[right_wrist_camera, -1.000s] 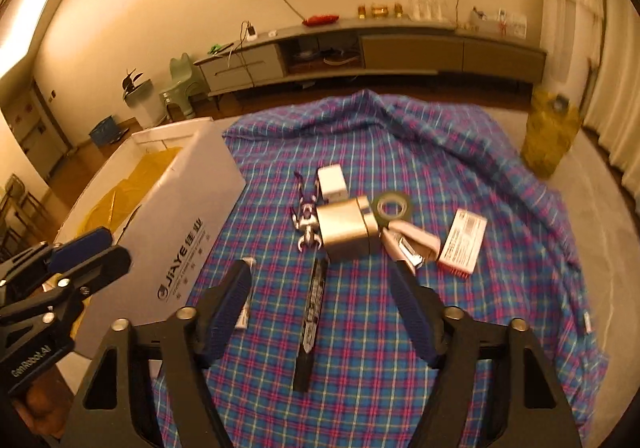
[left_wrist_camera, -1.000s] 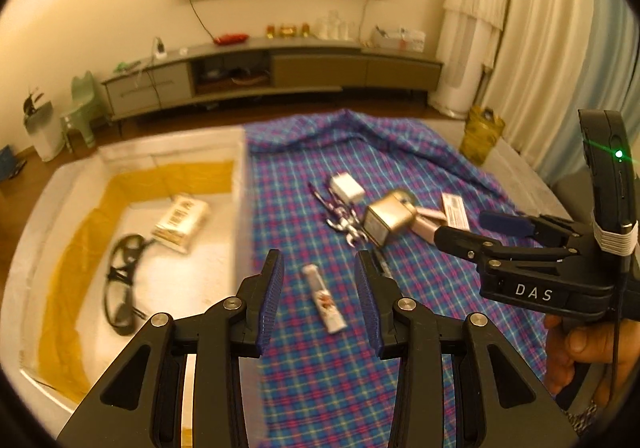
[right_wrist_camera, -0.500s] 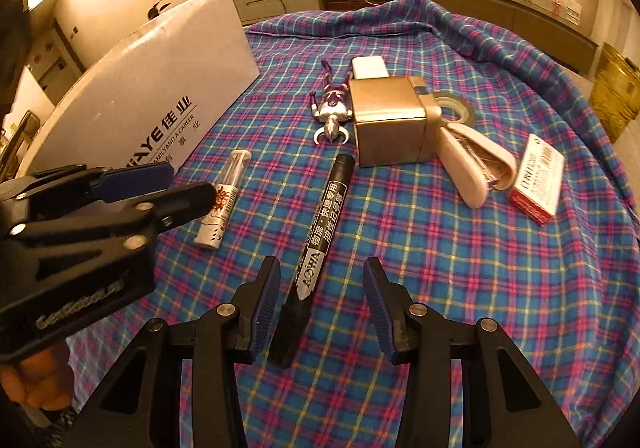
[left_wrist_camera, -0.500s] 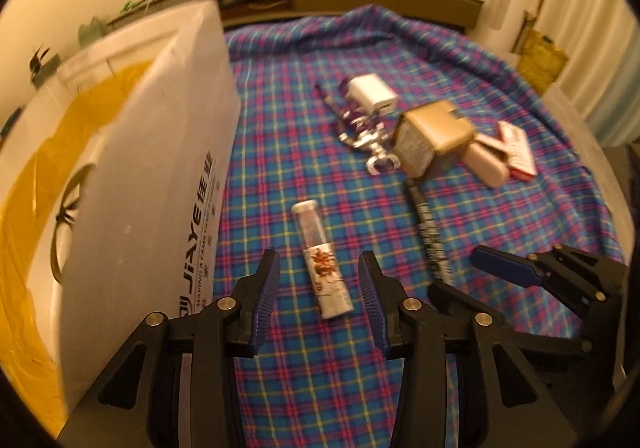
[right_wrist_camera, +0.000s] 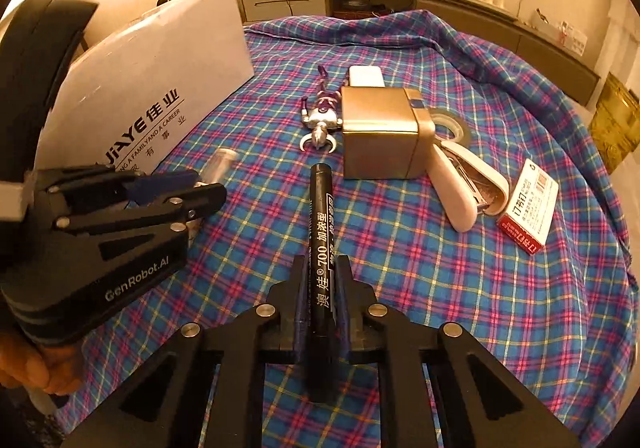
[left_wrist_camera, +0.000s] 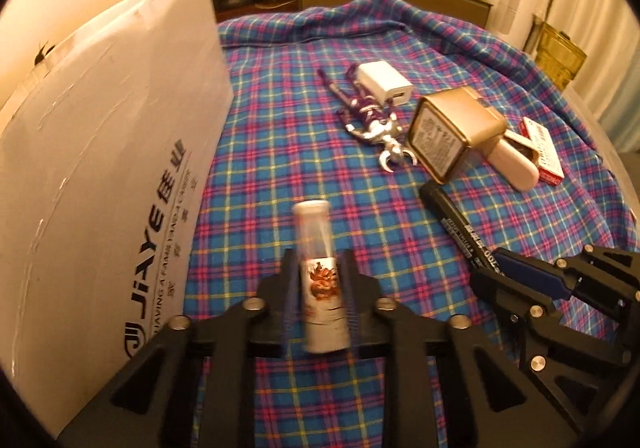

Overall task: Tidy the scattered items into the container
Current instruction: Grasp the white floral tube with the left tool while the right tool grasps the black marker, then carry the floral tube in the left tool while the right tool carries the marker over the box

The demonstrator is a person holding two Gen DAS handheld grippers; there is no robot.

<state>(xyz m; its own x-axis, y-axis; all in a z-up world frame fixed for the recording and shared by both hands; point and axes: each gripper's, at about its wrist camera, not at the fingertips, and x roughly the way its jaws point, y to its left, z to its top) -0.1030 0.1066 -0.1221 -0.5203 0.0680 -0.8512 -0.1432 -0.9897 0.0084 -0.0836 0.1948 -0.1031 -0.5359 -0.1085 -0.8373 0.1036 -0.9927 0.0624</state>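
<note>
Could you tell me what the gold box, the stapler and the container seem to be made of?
Gold box: likely metal tin, satin sheen with soft highlights. Stapler: glossy cream plastic shell, metal staple channel inside. Container: white matte cardboard, printed lettering and a flat folded flap.

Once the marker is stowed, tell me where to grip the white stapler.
Probably grip the white stapler at its rounded near end, from above, jaws across its narrow width: that end lies free, while the far end is crowded by the gold tin.
</note>
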